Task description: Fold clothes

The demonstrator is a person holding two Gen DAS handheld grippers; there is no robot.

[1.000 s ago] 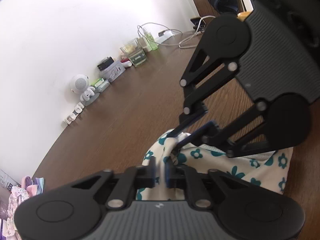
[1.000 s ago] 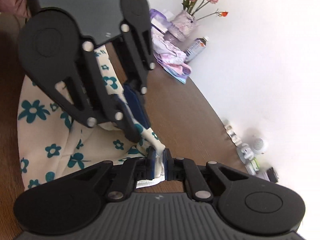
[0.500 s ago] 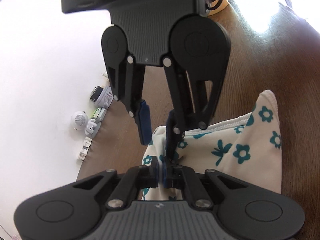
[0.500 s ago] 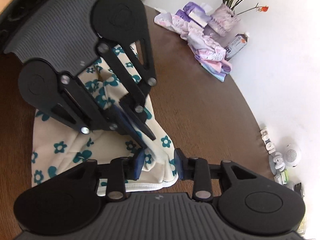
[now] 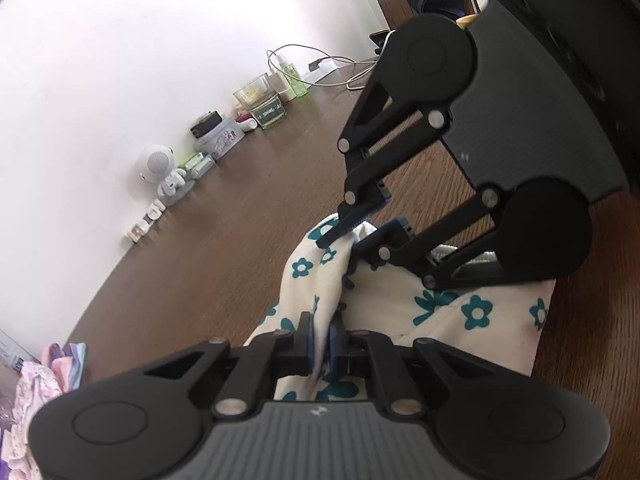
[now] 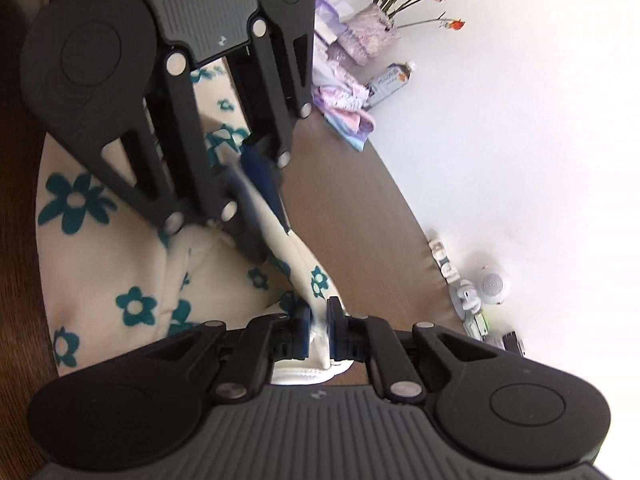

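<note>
A cream garment with teal flowers (image 5: pixel 452 312) lies on the brown wooden table (image 5: pixel 224 224); it also shows in the right wrist view (image 6: pixel 120 280). My left gripper (image 5: pixel 320 342) is shut on a raised edge of the garment. My right gripper (image 6: pixel 319 332) is shut on the same edge a short way along, near its white hem. Each gripper shows in the other's view, the right one (image 5: pixel 360 236) and the left one (image 6: pixel 256 184), with the cloth stretched between them. The rest of the garment lies bunched under both grippers.
Along the wall stand a white speaker figure (image 5: pixel 158 166), small boxes, a glass jar (image 5: pixel 262 102), a green bottle and cables. A pile of pastel clothes (image 6: pixel 340 108), a vase of roses (image 6: pixel 376 32) and a bottle (image 6: pixel 390 82) sit at the far end.
My right gripper was open around the garment edge half a second ago and has shut on it. Both grippers swung back to their earlier angles, the cloth pulled taut between them.
</note>
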